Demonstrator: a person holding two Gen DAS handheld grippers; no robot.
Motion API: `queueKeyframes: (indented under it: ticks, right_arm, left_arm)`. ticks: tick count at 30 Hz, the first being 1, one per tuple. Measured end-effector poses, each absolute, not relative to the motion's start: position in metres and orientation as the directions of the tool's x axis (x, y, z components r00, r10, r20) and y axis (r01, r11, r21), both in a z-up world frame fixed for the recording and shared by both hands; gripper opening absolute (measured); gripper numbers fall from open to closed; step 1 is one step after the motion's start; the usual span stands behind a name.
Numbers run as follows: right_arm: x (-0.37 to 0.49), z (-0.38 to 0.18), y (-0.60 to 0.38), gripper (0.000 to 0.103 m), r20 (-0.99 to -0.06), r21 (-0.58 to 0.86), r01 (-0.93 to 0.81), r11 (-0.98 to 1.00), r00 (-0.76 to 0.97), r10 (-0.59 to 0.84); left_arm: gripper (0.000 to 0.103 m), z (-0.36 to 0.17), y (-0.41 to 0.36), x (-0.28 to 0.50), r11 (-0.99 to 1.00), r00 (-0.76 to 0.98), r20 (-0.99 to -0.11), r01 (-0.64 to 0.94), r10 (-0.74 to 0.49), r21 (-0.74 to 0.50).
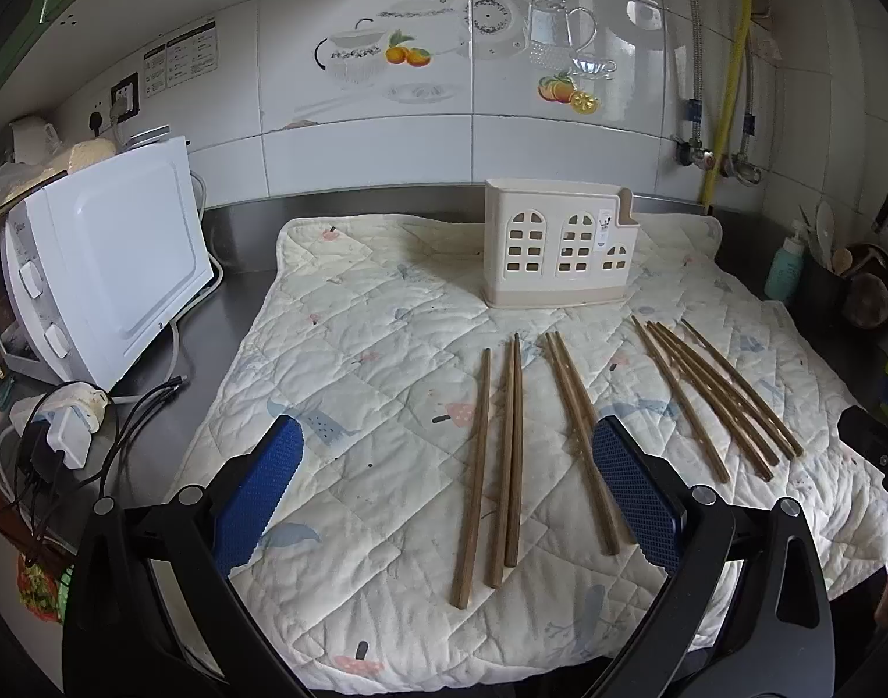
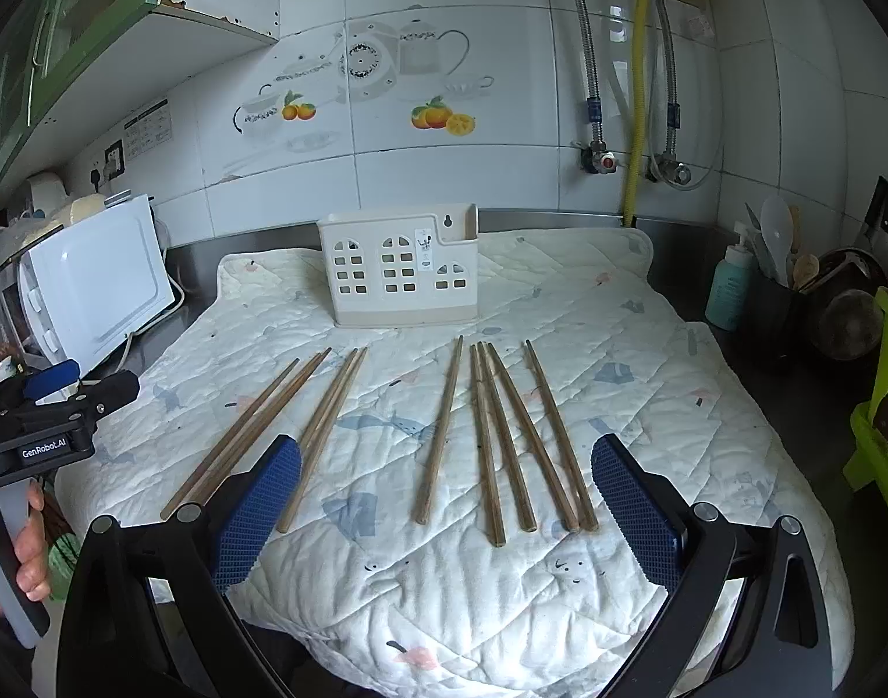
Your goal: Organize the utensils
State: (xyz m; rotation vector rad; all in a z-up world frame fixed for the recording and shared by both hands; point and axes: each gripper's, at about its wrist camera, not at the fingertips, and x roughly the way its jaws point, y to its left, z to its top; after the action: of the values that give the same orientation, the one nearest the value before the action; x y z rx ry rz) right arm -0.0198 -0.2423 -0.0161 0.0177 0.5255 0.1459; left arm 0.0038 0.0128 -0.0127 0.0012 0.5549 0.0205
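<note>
Several brown wooden chopsticks [image 1: 512,453] lie in loose groups on a white quilted mat [image 1: 357,384], also in the right wrist view [image 2: 490,442]. A cream utensil holder [image 1: 560,250] with window cut-outs stands upright and empty at the mat's back; it also shows in the right wrist view [image 2: 400,267]. My left gripper [image 1: 447,442] is open and empty, above the left chopstick group. My right gripper [image 2: 447,465] is open and empty, above the right chopstick group. The left gripper's body [image 2: 42,413] shows at the left edge of the right wrist view.
A white microwave [image 1: 106,267] stands left of the mat, with cables and a charger [image 1: 66,436] in front. A teal soap bottle [image 2: 726,285] and a dark pot of kitchen tools [image 2: 787,291] stand at the right. A green rack [image 2: 880,407] sits at the far right. Pipes [image 2: 633,87] run down the tiled wall.
</note>
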Motion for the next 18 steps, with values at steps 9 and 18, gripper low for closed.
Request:
queueKeyframes:
  ticks: [9, 18]
  right_arm:
    - [-0.0208, -0.018, -0.2422, 0.097, -0.495, 0.058, -0.139, 0.989, 0.856, 0.15]
    - [-0.0239, -0.022, -0.2453, 0.097, -0.497, 0.058, -0.137, 0.989, 0.855, 0.147]
  left_arm:
    - [0.098, -0.0127, 0.0074, 0.0011, 1.0, 0.852, -0.523, 0.004, 0.004, 0.014]
    - [0.098, -0.0121, 0.0027, -0.0052, 0.999, 0.859, -0.512, 0.029, -0.017, 0.016]
